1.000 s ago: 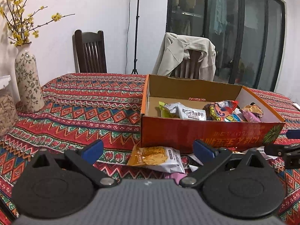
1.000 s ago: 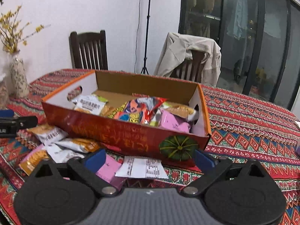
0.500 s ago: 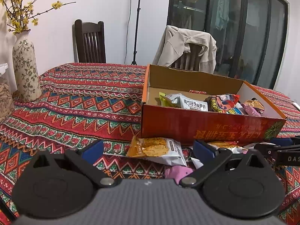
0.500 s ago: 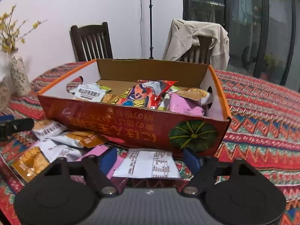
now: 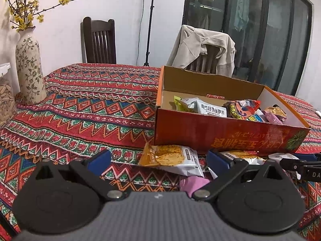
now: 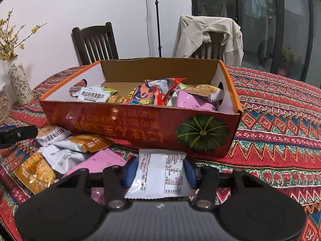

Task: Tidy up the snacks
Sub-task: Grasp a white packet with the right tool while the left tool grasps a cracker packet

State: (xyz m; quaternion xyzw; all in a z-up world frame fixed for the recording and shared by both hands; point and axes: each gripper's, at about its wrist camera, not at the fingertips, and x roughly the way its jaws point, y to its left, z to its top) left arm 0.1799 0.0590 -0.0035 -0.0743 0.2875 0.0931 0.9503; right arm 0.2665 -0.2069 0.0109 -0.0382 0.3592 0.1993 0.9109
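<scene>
An orange-red cardboard box (image 6: 120,124) with a pumpkin picture holds several snack packets. Loose packets lie on the cloth in front of it. My right gripper (image 6: 159,172) is low at the box's front wall. Its jaws are closing, and both blue pads touch the side edges of a flat white snack packet (image 6: 160,166) with printed text. My left gripper (image 5: 158,160) stands open, with an orange-and-white chip packet (image 5: 170,158) lying on the cloth between and beyond its fingers, untouched. The right gripper (image 5: 301,165) shows at the right edge of the left wrist view.
More loose packets, pink (image 6: 96,162), orange (image 6: 34,172) and white (image 6: 60,156), lie left of the white one. A flowered vase (image 5: 30,70) and a jar (image 5: 6,98) stand at the table's left edge. Two chairs (image 5: 99,40), one with a jacket (image 5: 202,48), stand behind the patterned tablecloth (image 5: 90,108).
The right gripper sank toward the white packet and its jaws narrowed from wide apart until the pads met the packet's sides. The left gripper has hardly moved and stays open.
</scene>
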